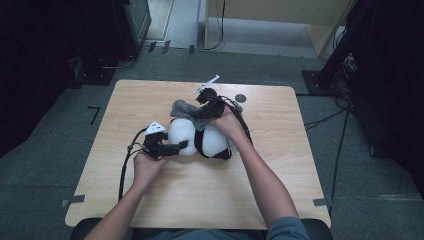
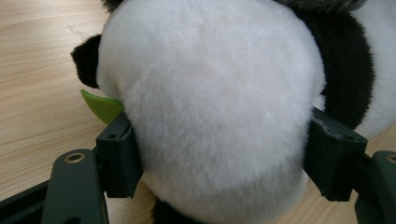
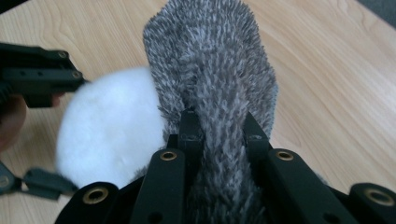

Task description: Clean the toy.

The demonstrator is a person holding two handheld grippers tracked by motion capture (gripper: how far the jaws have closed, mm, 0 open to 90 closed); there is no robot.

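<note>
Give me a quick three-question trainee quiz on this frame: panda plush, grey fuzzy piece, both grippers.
1. True or false: the left gripper has its jaws on either side of the panda plush.
2. What does the right gripper hold? A) the grey fuzzy piece B) a green felt leaf C) nothing
3. Fill in: the panda plush rests on a ____ table.

Key
1. True; both pads press into the white fur.
2. A; the jaws are pinched on the grey pile.
3. wooden
</note>
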